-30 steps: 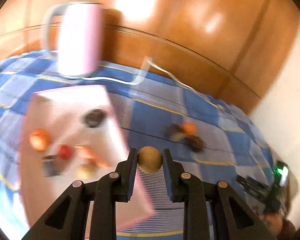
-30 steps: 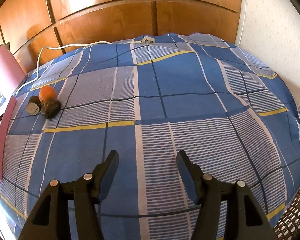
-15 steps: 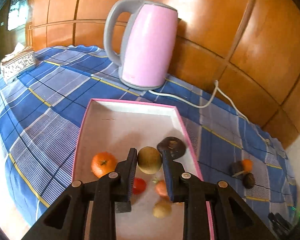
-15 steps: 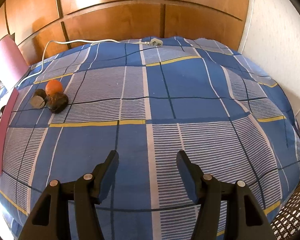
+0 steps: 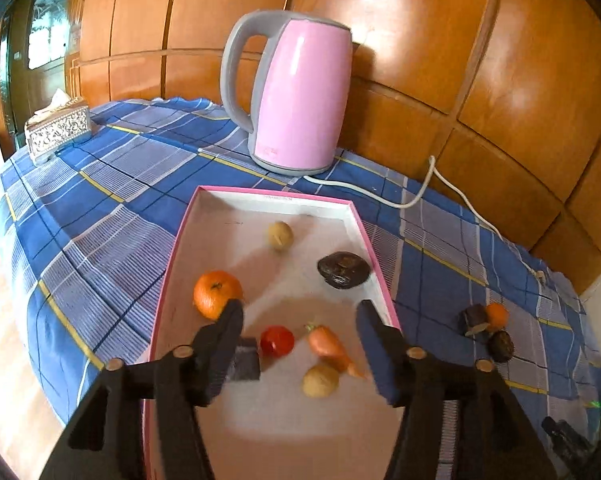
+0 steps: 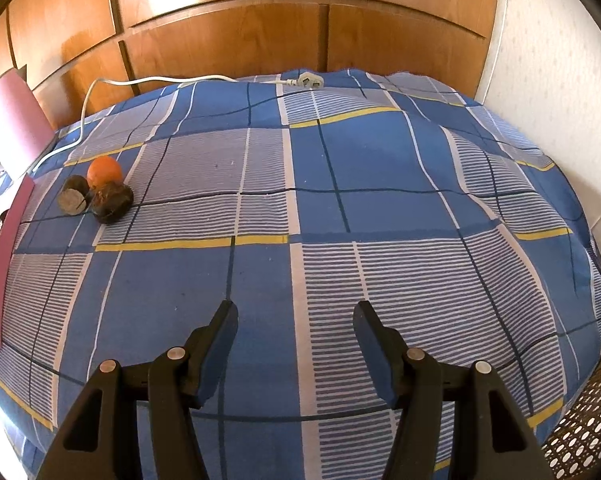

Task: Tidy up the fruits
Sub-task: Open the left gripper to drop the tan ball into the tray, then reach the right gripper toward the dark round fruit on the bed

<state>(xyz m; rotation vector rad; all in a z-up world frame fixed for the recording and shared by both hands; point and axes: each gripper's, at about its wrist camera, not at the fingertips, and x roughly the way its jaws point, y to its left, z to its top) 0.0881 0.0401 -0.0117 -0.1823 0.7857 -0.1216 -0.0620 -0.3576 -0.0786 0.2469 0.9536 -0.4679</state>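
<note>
The left claw hangs spread and empty above the pink-rimmed tray, where a tan round fruit lies toward the kettle. The right claw gapes wide over the checked cloth, well apart from the tray.

Bare checked cloth is lying open ahead of the right claw. Far left, three fruits are clustering. The kettle is blocking the tray's far end.
</note>
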